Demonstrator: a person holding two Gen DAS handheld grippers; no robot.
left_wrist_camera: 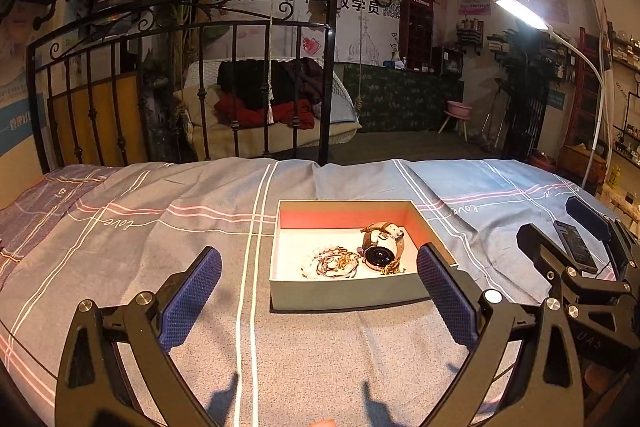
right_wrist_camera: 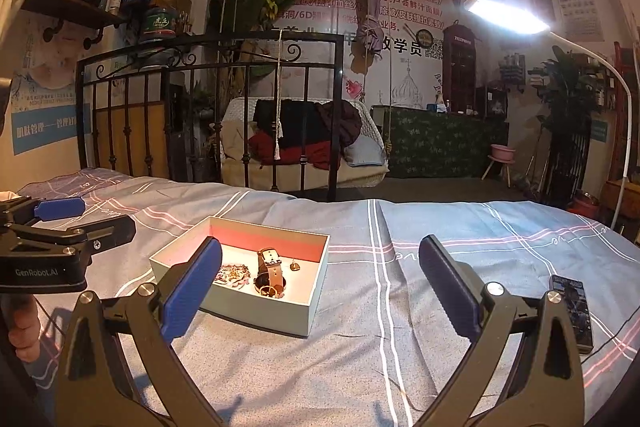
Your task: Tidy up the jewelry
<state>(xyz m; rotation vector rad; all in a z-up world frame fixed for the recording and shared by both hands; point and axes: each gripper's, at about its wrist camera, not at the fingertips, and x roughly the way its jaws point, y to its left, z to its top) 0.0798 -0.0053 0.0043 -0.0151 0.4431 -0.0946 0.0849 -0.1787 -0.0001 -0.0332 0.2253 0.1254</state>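
An open grey box with a red inner wall sits on the bed. In it lie a watch with a tan strap, a white bead bracelet, tangled gold chains and a small pendant. The box also shows in the right wrist view, with the watch in it. My left gripper is open and empty, just short of the box's near wall. My right gripper is open and empty, to the right of the box.
The bed has a grey and blue plaid sheet. A black phone lies on the sheet at the right. A black iron bed frame stands at the far edge. A white floor lamp shines from the right.
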